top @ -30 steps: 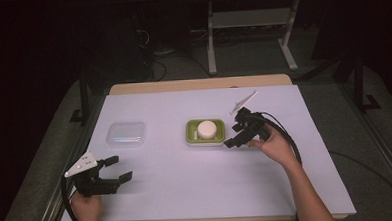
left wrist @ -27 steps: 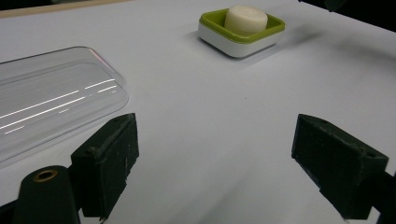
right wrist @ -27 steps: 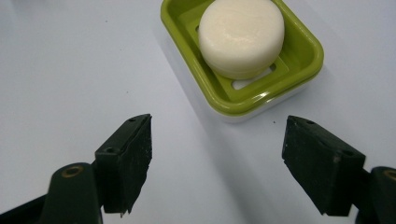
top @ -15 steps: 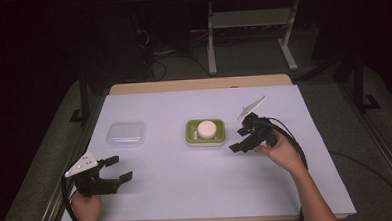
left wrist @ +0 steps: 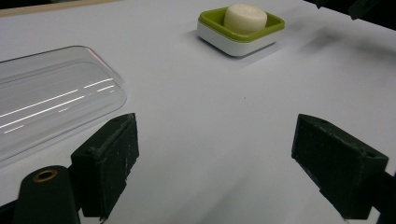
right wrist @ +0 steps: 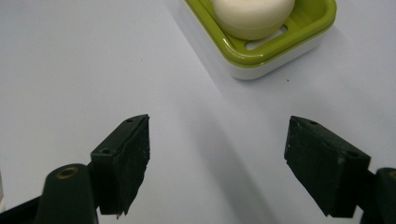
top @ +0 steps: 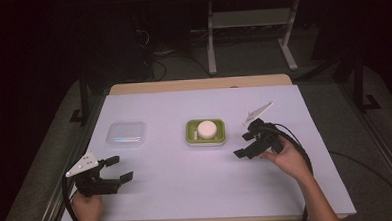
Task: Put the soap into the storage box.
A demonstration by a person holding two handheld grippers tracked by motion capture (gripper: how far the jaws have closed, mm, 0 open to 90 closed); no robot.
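Hovering: right gripper [top: 246, 144] just beside soap dish [top: 205, 132], jaws wide apart, nothing held
Left gripper [top: 117, 170]: near table's front-left corner, jaws spread wide, empty
Soap dish: green, mid-table [top: 187, 191], apart from both grippers
Soap [top: 207, 128]: pale round bar, lying in dish
Clear lid [top: 126, 133]: flat on table, left of dish, near left gripper

Glossy plastic soap dish [right wrist: 299, 35], matt tabletop [top: 187, 181]
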